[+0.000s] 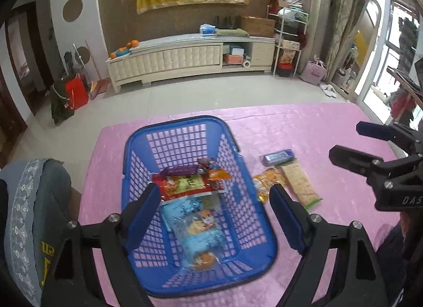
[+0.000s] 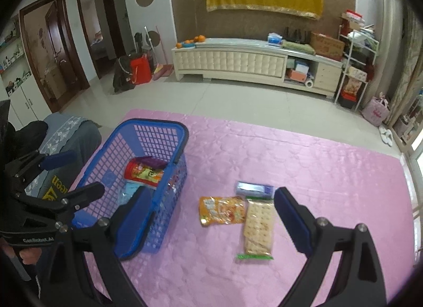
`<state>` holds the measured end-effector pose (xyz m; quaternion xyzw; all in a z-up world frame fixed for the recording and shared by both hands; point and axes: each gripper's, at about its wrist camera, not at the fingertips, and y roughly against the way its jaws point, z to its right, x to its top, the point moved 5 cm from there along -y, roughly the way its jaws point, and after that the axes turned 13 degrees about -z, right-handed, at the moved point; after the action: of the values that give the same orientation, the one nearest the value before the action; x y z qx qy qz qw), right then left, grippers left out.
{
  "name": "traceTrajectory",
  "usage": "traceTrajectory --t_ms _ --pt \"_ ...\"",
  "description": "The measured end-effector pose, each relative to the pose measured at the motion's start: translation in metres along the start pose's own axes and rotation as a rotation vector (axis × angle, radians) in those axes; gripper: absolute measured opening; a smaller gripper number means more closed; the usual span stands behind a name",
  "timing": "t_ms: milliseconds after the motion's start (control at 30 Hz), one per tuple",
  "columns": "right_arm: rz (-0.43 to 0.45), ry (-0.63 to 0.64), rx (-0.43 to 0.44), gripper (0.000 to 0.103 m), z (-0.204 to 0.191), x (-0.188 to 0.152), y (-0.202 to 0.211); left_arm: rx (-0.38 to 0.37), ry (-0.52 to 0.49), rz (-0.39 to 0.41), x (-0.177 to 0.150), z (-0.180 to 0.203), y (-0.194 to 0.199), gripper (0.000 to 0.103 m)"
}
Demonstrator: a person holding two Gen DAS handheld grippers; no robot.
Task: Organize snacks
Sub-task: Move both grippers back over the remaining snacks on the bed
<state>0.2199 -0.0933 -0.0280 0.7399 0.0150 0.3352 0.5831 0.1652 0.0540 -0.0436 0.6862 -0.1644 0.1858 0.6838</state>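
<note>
A blue plastic basket (image 1: 182, 284) (image 2: 148, 121) stands on the pink cloth at the left. It holds several snack packs, among them a red pack (image 1: 185, 184) (image 2: 142, 173) and light blue packs (image 1: 195, 225). On the cloth to its right lie an orange pack (image 2: 222, 210) (image 1: 267, 181), a cracker pack (image 2: 258, 225) (image 1: 300, 184) and a small blue pack (image 2: 253, 189) (image 1: 279, 156). My left gripper (image 1: 215, 213) (image 2: 76, 174) is open and empty above the basket. My right gripper (image 2: 211, 217) (image 1: 343, 139) is open and empty above the loose packs.
The pink cloth (image 2: 330, 174) covers the table. A grey cushioned seat (image 1: 34, 201) sits at the table's left edge. Beyond the far edge are a tiled floor and a long cream cabinet (image 2: 238, 61).
</note>
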Motion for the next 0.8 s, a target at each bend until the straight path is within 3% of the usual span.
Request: traceTrajectory --t_ms 400,800 --pt "0.020 -0.093 -0.086 0.096 0.049 -0.040 0.031 -0.038 -0.071 -0.005 -0.011 0.059 0.002 0.083" --pt "-0.016 -0.130 -0.090 0.096 0.097 -0.075 0.019 -0.061 -0.083 -0.052 -0.008 0.116 -0.029 0.083"
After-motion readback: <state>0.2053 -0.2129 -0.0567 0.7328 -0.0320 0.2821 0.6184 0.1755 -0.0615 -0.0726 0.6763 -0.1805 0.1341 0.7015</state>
